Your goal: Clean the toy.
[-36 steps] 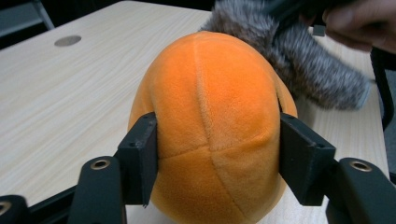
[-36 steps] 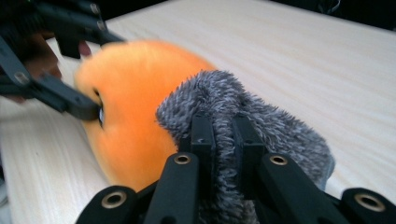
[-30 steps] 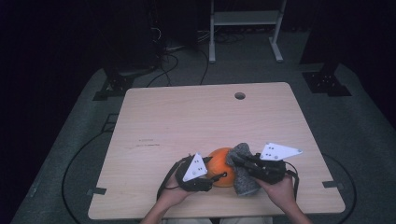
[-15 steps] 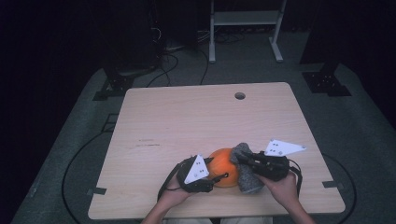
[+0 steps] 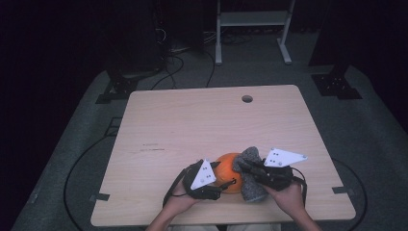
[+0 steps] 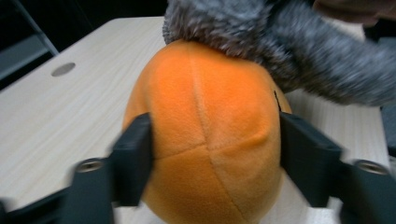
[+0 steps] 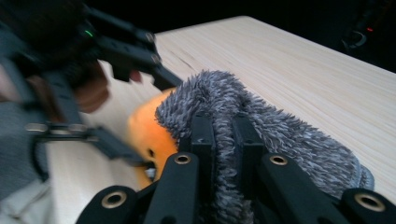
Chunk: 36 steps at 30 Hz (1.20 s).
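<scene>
Near edge of the wooden table [image 5: 192, 125], close to the seated person: orange plush toy [image 5: 225, 164] lying on the tabletop with a grey fuzzy cover [image 5: 251, 186] draped over one end and trailing down onto the wood beside it.

Right gripper [image 7: 223, 135] pressed together on a fold of the grey pile, black jaws almost meeting, with a ridge of fur squeezed between them.

Left gripper [image 6: 214, 142] set astride the orange body, jaws having just been opening; plush between them, pads at its flanks with no dent visible in the fabric, so seemingly a loosened hold and not a pinch.

Progress, judged from the lie of things: both pieces gathered and in reach, cover caught firmly, and one end of the toy under the fur. Most of the orange seamed surface bare in the left gripper view, so roughly midway at best. Impossible to tell from this moment alone whether going on or coming off. Left to do either way: drawing the grey fabric fully along the toy, or clear of it, with a fresh steadying grip on the orange side.
</scene>
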Tool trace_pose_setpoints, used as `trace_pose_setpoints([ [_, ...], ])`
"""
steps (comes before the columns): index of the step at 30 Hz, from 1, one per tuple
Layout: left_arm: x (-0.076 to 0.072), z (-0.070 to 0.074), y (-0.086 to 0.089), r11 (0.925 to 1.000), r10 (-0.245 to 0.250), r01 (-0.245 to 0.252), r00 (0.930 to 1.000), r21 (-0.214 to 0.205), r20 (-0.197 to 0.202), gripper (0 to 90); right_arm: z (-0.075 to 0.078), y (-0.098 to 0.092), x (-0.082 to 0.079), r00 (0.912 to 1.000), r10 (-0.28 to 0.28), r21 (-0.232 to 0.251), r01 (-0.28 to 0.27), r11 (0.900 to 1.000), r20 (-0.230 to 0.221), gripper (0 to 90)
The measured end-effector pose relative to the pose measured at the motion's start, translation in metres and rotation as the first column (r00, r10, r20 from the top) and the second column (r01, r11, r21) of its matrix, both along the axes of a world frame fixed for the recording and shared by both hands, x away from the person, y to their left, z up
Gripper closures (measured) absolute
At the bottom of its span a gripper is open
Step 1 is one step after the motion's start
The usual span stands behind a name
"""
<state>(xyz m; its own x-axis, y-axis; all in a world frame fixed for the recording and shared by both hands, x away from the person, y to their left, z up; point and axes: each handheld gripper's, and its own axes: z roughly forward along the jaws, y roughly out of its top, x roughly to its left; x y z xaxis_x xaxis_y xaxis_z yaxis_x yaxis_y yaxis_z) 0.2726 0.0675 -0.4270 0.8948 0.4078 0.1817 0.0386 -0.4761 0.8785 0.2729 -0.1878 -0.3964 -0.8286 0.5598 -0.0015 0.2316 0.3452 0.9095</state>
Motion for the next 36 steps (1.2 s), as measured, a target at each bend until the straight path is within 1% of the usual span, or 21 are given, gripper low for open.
trace_pose_setpoints([
  [2, 0.001, 0.0, 0.0, 0.9999, 0.004, -0.004, 1.0, -0.009, -0.007, 27.1, -0.002, -0.003, 0.005, 0.9986, -0.043, -0.004, 0.042, 0.9991, -0.032, 81.1],
  [4, 0.0, 0.0, -0.002, 1.0, 0.008, -0.008, 0.9999, -0.001, 0.008, 30.6, 0.0, -0.006, 0.004, 0.9986, -0.043, 0.016, 0.043, 0.9989, -0.029, 81.2],
  [6, -0.001, 0.001, -0.003, 0.9998, 0.019, -0.019, 0.9998, -0.003, 0.011, 33.8, 0.004, -0.002, -0.004, 0.9999, 0.016, 0.045, -0.015, 0.9989, -0.003, 81.2],
  [7, -0.001, 0.001, -0.003, 0.9998, 0.019, -0.019, 0.9998, -0.003, 0.011, 34.8, 0.004, -0.002, -0.004, 0.9999, 0.016, 0.045, -0.015, 0.9989, -0.003, 81.2],
  [8, -0.002, 0.001, -0.006, 0.9998, 0.02, -0.02, 0.9995, 0.005, 0.023, 35.4, 0.008, 0.01, -0.013, 0.9945, 0.102, 0.048, -0.103, 0.9935, 0.022, 81.2],
  [10, -0.003, 0.002, -0.006, 0.9991, 0.023, -0.024, 0.999, 0.034, 0.039, 36.7, 0.008, 0.025, -0.019, 0.9927, 0.103, -0.032, -0.101, 0.9943, 0.063, 81.2],
  [11, -0.003, 0.002, -0.006, 0.9991, 0.023, -0.024, 0.999, 0.034, 0.039, 37.3, 0.008, 0.025, -0.019, 0.9927, 0.103, -0.032, -0.101, 0.9943, 0.063, 81.2],
  [13, -0.001, -0.001, -0.002, 0.9987, 0.04, -0.041, 0.9991, 0.031, 0.012, 38.3, 0.002, 0.022, -0.01, 0.9975, 0.067, -0.02, -0.067, 0.9976, 0.022, 81.2],
  [15, 0.003, -0.003, 0.003, 0.9984, 0.046, -0.046, 0.9989, 0.033, -0.006, 38.9, -0.001, 0.01, -0.002, 1.0, -0.004, -0.001, 0.004, 1.0, -0.001, 81.1],
  [18, 0.008, -0.005, 0.012, 0.9987, 0.046, -0.045, 0.9976, 0.025, -0.052, 38.7, -0.008, -0.007, 0.011, 0.9943, -0.09, -0.011, 0.09, 0.9959, -0.057, 81.1],
  [20, 0.011, -0.003, 0.014, 0.9991, 0.039, -0.04, 0.9935, -0.012, -0.107, 30.5, -0.013, -0.009, 0.015, 0.9912, -0.08, 0.011, 0.082, 0.9966, -0.105, 81.1],
  [21, 0.011, -0.003, 0.014, 0.9991, 0.039, -0.04, 0.9935, -0.012, -0.107, 22.8, -0.014, -0.006, 0.013, 0.9923, -0.074, 0.01, 0.075, 0.9971, -0.099, 81.1],
  [22, 0.016, 0.001, 0.017, 0.9943, 0.034, -0.052, 0.9831, -0.093, -0.18, 16.7, -0.013, -0.001, 0.01, 0.9948, -0.061, 0.001, 0.062, 0.9981, -0.081, 81.1],
  [23, 0.016, 0.001, 0.017, 0.9943, 0.034, -0.052, 0.9831, -0.093, -0.18, 14.2, -0.013, -0.001, 0.01, 0.9948, -0.061, 0.001, 0.062, 0.9981, -0.081, 81.1],
  [24, 0.02, 0.002, 0.019, 0.9884, 0.044, -0.076, 0.9729, -0.132, -0.227, 14.0, -0.012, 0.008, 0.004, 0.9978, 0.008, 0.013, -0.007, 0.9999, -0.066, 81.1],
  [26, 0.019, -0.001, 0.019, 0.9936, 0.071, -0.087, 0.9779, -0.073, -0.197, 21.6, -0.011, 0.015, -0.001, 0.9988, 0.031, -0.02, -0.031, 0.9993, -0.039, 81.1],
  [29, 0.018, -0.003, 0.021, 0.9941, 0.068, -0.083, 0.9792, -0.07, -0.191, 29.8, -0.013, 0.011, 0.003, 0.9983, 0.022, -0.024, -0.023, 0.9994, -0.055, 81.1],
  [30, 0.018, -0.004, 0.021, 0.995, 0.076, -0.086, 0.9806, -0.05, -0.181, 30.7, -0.015, 0.007, 0.006, 0.9974, 0.014, -0.021, -0.015, 0.9997, -0.07, 81.1],
  [33, 0.018, -0.005, 0.023, 0.9952, 0.078, -0.088, 0.979, -0.043, -0.188, 32.9, -0.018, 0.0, 0.01, 0.9961, -0.028, -0.043, 0.024, 0.9988, -0.083, 81.1],
  [34, 0.018, -0.005, 0.025, 0.9958, 0.073, -0.082, 0.979, -0.039, -0.19, 33.3, -0.018, -0.008, 0.014, 0.9913, -0.067, -0.043, 0.063, 0.9971, -0.113, 81.1],
  [36, 0.018, -0.005, 0.026, 0.9964, 0.069, -0.077, 0.9795, -0.035, -0.189, 33.3, -0.017, -0.011, 0.013, 0.9901, -0.09, -0.042, 0.085, 0.9954, -0.108, 81.1],
])
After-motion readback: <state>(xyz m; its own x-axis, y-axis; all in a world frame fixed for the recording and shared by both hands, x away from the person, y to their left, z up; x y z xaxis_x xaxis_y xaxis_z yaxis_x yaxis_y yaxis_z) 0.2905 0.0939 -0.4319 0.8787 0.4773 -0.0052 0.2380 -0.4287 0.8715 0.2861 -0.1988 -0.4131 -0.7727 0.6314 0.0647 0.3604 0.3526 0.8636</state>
